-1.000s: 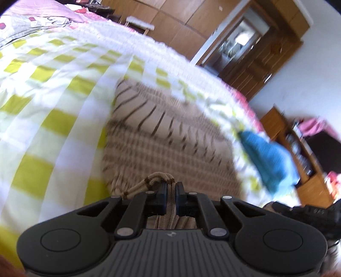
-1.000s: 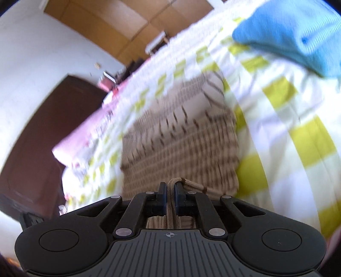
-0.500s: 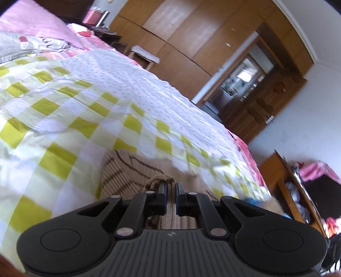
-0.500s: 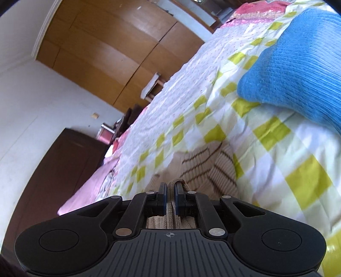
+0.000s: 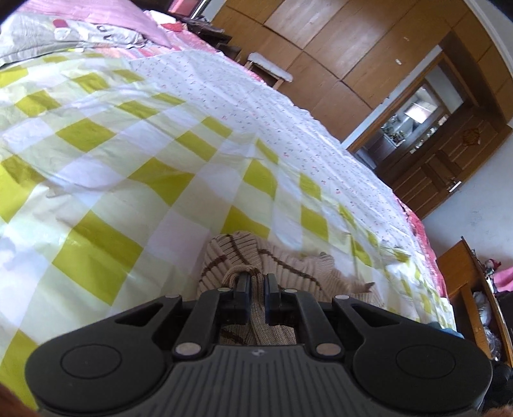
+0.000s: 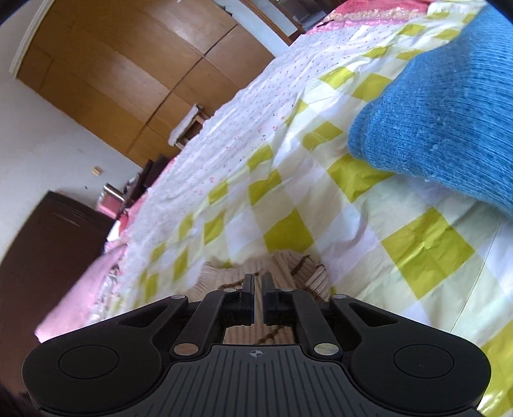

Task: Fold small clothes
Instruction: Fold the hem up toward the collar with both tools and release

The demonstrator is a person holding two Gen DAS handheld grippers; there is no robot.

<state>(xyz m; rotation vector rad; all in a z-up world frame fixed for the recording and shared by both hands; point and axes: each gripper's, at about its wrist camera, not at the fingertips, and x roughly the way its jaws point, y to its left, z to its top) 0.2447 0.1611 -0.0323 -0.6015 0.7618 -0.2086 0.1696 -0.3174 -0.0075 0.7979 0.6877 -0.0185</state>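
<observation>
A beige knit garment with brown stripes (image 5: 231,256) lies on a bed with a yellow-and-white checked sheet (image 5: 128,160). My left gripper (image 5: 256,282) is shut on a bunched edge of the garment, which sticks up between its fingers. In the right wrist view the same garment (image 6: 288,266) shows just past my right gripper (image 6: 258,282). That gripper's jaws stand nearly together with beige cloth in the narrow gap. Only a short strip of garment is visible ahead of either gripper; the rest is hidden under them.
A folded blue knit piece (image 6: 449,112) lies on the checked sheet (image 6: 288,208) to the right. Pillows (image 5: 80,29) sit at the bed's head. A wooden wardrobe (image 5: 320,48), a stool (image 5: 269,69) and a wooden shelf (image 5: 465,282) stand beyond the bed.
Both grippers have carried the garment's edge forward over the rest of it and sunk a little. Much less garment now shows ahead, and the blue piece is closer on the right.
</observation>
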